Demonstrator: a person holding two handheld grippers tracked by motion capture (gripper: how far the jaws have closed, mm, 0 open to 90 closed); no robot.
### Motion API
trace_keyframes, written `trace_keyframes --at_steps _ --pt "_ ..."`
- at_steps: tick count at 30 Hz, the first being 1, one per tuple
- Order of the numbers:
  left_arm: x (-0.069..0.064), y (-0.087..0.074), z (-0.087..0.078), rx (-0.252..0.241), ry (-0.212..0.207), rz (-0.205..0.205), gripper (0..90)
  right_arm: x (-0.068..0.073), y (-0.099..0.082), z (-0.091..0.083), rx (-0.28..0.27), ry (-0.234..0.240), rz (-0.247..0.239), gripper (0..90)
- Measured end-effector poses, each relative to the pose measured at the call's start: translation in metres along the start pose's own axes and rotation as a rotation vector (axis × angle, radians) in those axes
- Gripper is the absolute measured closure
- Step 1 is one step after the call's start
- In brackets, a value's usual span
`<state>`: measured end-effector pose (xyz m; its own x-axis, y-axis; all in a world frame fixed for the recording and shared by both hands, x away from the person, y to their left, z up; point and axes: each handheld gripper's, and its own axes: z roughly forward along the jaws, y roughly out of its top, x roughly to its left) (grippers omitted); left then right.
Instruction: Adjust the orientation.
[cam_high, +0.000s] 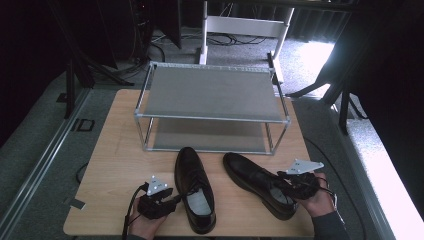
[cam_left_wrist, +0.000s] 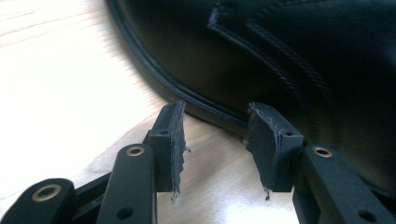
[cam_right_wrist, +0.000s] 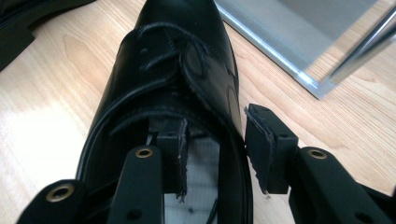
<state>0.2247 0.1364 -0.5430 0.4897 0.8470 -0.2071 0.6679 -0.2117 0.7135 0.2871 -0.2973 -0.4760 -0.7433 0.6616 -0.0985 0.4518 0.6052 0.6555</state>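
Dim surroundings, window glare at right.

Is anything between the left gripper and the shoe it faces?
No. The left gripper stands open right at the side of the left shoe, with bare table between the jaws and nothing in between.

We see a light wooden table (cam_high: 115, 165) standing on grey carpet (cam_high: 45, 145), with a two-tier metal shoe rack (cam_high: 210, 92) set at its far middle, both grey shelves bare. Beyond the rack a white frame (cam_high: 245, 25) rises from the floor among loose black cables (cam_high: 160, 50), and the far wall lies in darkness. Strong daylight falls on the carpet at the far right and down the right edge, where dark stand legs (cam_high: 342, 107) splay.
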Motion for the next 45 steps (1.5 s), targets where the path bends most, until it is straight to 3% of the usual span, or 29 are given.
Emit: trace_keyframes --at_steps 3,4,6,10,19,30,33,37,39,45 --pt "0.002 0.001 0.002 0.004 -0.005 -0.009 56.9 0.000 0.002 0.005 0.000 -0.003 0.001 62.6" --pt "0.003 0.001 0.003 0.008 -0.018 -0.015 57.0 0.002 0.002 0.008 -0.013 -0.022 -0.006 71.7" --pt "0.004 0.002 0.004 0.007 -0.029 -0.013 58.5 0.002 0.002 0.008 -0.022 -0.038 -0.007 76.4" --pt "0.002 0.006 0.009 0.010 -0.049 -0.009 64.7 0.002 0.002 0.007 -0.046 -0.042 0.004 80.3" --pt "-0.016 0.017 0.027 0.017 -0.104 0.043 65.9 0.000 0.010 0.007 -0.051 -0.075 -0.001 80.9" --pt "-0.033 0.030 0.046 0.023 -0.144 0.070 65.6 -0.002 0.030 0.012 -0.084 -0.122 0.012 81.7" --pt "-0.038 0.033 0.052 0.023 -0.155 0.081 65.6 0.004 0.036 0.022 -0.050 -0.160 -0.016 81.7" --pt "-0.042 0.037 0.058 0.024 -0.168 0.086 65.6 0.012 0.040 0.030 -0.058 -0.211 -0.032 82.0" --pt "-0.044 0.038 0.060 0.026 -0.168 0.091 65.1 0.012 0.042 0.032 -0.066 -0.207 -0.010 82.1" --pt "-0.049 0.040 0.063 0.031 -0.191 0.088 65.3 0.023 0.045 0.039 -0.035 -0.191 -0.060 82.1"
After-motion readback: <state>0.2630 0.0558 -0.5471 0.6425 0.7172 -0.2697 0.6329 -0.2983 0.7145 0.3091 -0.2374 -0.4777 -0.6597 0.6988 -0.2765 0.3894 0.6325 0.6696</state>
